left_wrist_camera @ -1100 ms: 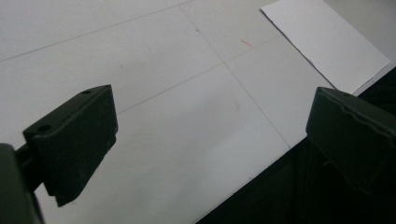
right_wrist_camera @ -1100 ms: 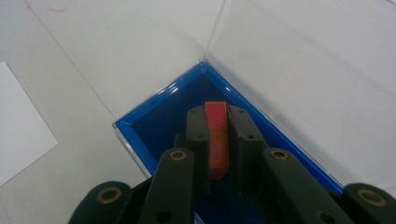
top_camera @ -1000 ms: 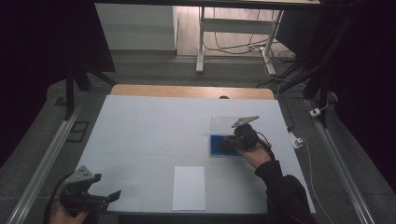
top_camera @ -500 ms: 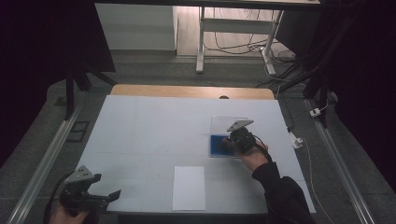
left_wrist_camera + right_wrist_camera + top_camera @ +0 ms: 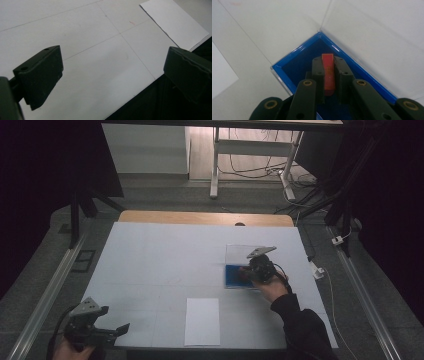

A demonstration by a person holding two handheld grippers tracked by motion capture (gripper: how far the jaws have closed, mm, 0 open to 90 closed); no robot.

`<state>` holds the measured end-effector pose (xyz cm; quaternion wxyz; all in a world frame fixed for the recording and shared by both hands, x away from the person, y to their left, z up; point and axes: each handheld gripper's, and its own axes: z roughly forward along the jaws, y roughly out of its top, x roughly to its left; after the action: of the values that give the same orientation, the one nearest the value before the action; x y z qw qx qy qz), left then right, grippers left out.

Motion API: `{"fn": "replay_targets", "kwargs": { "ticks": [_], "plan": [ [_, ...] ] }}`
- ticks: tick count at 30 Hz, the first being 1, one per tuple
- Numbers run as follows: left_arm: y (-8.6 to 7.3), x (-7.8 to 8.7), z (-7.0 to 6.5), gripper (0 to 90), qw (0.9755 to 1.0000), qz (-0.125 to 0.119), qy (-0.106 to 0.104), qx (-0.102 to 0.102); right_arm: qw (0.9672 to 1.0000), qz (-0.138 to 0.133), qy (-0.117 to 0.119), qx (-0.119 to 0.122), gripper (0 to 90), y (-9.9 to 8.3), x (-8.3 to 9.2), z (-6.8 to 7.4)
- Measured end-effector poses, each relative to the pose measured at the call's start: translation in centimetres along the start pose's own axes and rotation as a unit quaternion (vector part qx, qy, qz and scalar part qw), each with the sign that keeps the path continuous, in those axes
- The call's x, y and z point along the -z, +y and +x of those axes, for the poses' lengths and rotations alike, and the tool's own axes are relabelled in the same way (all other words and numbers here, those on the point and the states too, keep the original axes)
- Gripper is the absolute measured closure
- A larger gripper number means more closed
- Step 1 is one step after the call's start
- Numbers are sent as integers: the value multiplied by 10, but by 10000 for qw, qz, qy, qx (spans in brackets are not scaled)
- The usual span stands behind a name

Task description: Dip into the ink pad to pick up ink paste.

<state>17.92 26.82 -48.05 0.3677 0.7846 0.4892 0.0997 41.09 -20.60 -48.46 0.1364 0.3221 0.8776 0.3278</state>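
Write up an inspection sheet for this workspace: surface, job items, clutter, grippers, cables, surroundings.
Surface: white-covered table, thin seams across it.
Job's things: shallow blue tray with clear rim; flat red-orange piece over it.
Clutter: white paper sheet near the front edge.
Grippers: right gripper shut on the red-orange piece; left gripper open, off the front-left corner.
Cables: black cable trailing from the right gripper.
Surroundings: dark; white metal stand and floor wires behind.
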Motion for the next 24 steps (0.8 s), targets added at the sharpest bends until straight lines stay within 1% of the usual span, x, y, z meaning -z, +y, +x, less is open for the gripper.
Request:
{"fn": "replay_targets", "kwargs": {
  "ticks": [3, 4, 6, 9, 13, 18, 21, 22, 24],
  "plan": [
    [0, 0, 0, 30, 10000, 1, -1, 1, 10000, -39, 69, -50, 809, -1, 0, -2],
    [0, 0, 0, 30, 10000, -2, -3, 2, 10000, -25, 53, -28, 809, -1, 0, -1],
    [0, 0, 0, 30, 10000, -2, -3, -1, 9999, 50, -3, 102, 807, 2, 0, 2],
    [0, 0, 0, 30, 10000, -4, -1, -6, 9999, 57, 4, 121, 806, 2, 1, 2],
    [0, 0, 0, 29, 10000, -9, -5, -6, 10000, -64, 48, -8, 806, 2, 5, -4],
    [0, 0, 0, 30, 10000, -10, -5, -12, 9993, -325, 9, -190, 806, 3, 17, -9],
    [0, 0, 0, 30, 10000, -11, -4, -15, 9992, -347, -28, -172, 805, 3, 21, -11],
    [0, 0, 0, 30, 10000, -9, -4, -15, 9995, -291, -83, -134, 805, 3, 22, -12],
    [0, 0, 0, 30, 10000, -10, -4, -13, 9996, -256, -62, -117, 805, 2, 22, -12]
  ]
}}
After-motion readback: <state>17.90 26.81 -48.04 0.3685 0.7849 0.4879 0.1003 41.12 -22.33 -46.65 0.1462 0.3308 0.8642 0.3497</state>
